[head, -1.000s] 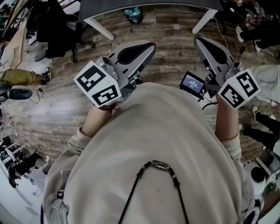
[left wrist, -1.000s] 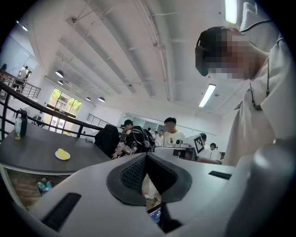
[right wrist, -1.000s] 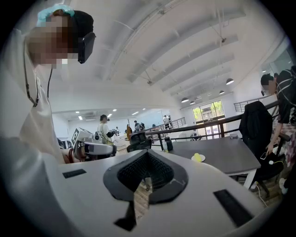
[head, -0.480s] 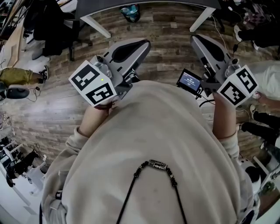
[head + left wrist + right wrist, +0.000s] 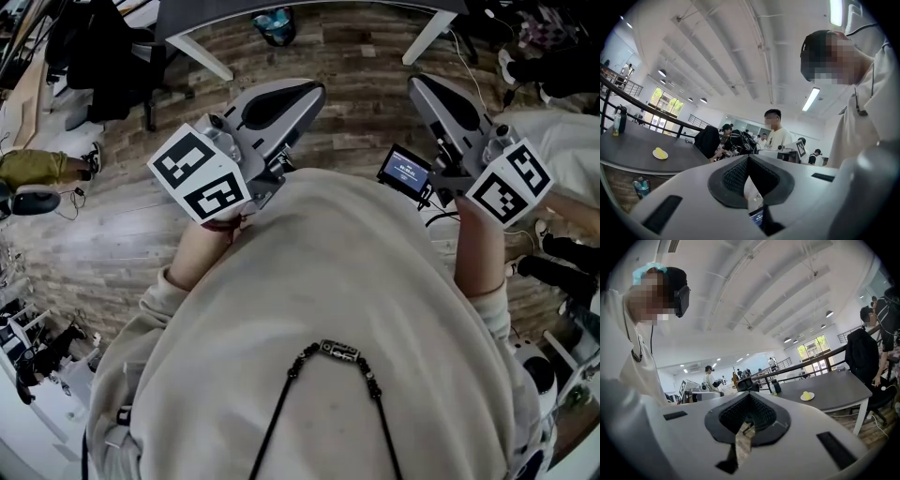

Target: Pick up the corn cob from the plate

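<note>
1. Left tongs point(image 5: 314, 91) are closed. In the left gripper view their dark ribbed pads meet at the tip with nothing between them.
2. Right tongs point(image 5: 418, 83) are closed too. In the right gripper view the pads touch at the tip and grip nothing.
3. Both tongs are held out in front of the person's chest, roughly level, with their tips spread slightly apart from each other and above the wooden floor point(image 5: 122, 234).
4. Behind the left tongs, the left forearm point(image 5: 195, 255) comes out of a pale sleeve point(image 5: 155, 291) and bends up to the grip under the left marker cube point(image 5: 202, 173).
5. Behind the right tongs, the right forearm point(image 5: 480, 253) rises almost straight to the right marker cube point(image 5: 511, 183). A small lit screen point(image 5: 405, 172) sits on the inner side of these tongs.
6. The corn cob point(image 5: 658, 152) lies on a small white plate point(image 5: 663, 156) on the dark worktop point(image 5: 628, 145), untouched.
7. From the left tongs the cob is ahead of the tips and off to their left, well apart from them.
8. From the right tongs it is ahead of the tips and off to their right, also well apart.
9. A dark bottle point(image 5: 618, 121) stands on the worktop, farther left of the left tongs than the plate.
</note>
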`<control>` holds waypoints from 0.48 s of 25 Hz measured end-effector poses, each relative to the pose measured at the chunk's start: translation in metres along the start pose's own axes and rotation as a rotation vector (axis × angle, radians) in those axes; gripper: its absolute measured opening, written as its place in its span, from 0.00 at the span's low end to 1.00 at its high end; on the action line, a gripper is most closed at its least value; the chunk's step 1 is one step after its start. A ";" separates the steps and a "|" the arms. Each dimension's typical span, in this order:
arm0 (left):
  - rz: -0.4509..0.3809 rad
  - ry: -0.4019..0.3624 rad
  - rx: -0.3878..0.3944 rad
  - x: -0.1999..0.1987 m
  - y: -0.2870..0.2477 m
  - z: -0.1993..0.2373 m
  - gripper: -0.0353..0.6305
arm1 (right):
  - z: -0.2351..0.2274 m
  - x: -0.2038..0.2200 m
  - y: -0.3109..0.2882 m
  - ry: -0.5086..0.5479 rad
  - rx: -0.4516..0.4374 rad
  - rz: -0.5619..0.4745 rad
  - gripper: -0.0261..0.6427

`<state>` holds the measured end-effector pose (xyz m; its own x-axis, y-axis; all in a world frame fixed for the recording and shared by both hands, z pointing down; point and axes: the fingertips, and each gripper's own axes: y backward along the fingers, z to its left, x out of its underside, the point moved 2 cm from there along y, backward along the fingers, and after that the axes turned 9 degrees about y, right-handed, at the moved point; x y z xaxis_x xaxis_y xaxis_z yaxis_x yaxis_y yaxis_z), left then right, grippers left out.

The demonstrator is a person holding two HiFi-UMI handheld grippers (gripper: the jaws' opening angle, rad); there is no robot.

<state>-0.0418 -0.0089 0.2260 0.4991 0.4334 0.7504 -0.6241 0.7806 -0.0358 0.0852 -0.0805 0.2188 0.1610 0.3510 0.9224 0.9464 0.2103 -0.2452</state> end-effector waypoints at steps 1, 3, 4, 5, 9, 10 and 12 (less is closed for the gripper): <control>0.000 0.000 0.001 -0.001 -0.001 0.000 0.06 | -0.001 -0.001 0.001 -0.003 0.004 -0.003 0.06; 0.001 0.000 0.003 -0.002 -0.002 0.000 0.06 | -0.004 -0.002 0.002 -0.008 0.007 -0.008 0.06; 0.002 -0.001 0.003 -0.003 -0.003 0.000 0.06 | -0.004 -0.002 0.002 -0.008 0.008 -0.010 0.06; 0.003 -0.001 0.003 -0.003 -0.004 0.000 0.06 | -0.005 -0.002 0.002 -0.008 0.007 -0.011 0.06; 0.013 0.002 0.006 0.002 -0.001 -0.001 0.06 | -0.004 0.002 -0.002 -0.022 0.000 -0.002 0.06; 0.017 0.003 0.008 0.004 0.000 0.000 0.06 | -0.005 0.004 -0.003 -0.022 -0.001 0.002 0.06; 0.023 0.014 0.009 0.009 0.002 0.007 0.06 | -0.007 0.006 -0.007 -0.021 0.003 0.007 0.06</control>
<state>-0.0427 -0.0067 0.2368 0.4924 0.4577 0.7403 -0.6411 0.7660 -0.0471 0.0817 -0.0863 0.2284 0.1617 0.3711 0.9144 0.9443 0.2110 -0.2526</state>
